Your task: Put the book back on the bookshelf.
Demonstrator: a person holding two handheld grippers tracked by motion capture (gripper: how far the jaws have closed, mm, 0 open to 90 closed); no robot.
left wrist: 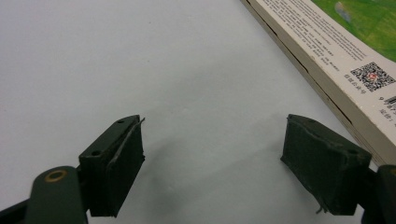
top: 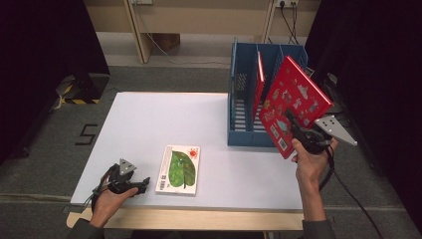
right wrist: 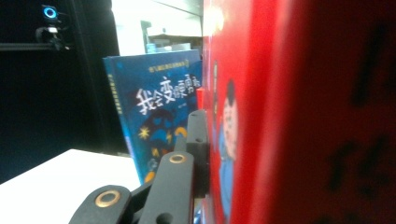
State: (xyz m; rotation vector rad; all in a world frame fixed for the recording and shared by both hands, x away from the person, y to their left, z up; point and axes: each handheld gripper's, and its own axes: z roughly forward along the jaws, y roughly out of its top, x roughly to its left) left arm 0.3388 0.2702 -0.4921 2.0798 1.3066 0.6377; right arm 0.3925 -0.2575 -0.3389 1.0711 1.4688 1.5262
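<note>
One red book clamped between the right gripper jaws, tilted beside the blue rack.

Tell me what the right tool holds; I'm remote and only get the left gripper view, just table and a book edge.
Observer: A red book, clamped in the right tool, raised and tilted.
Operator: Where is it?
Observer: In front of a blue rack at the table's far right.
Operator: Is the rack empty?
Observer: No, another red book stands in it.
Operator: Which book is beside my tool?
Observer: The green book, flat, right of the open left tool.
</note>
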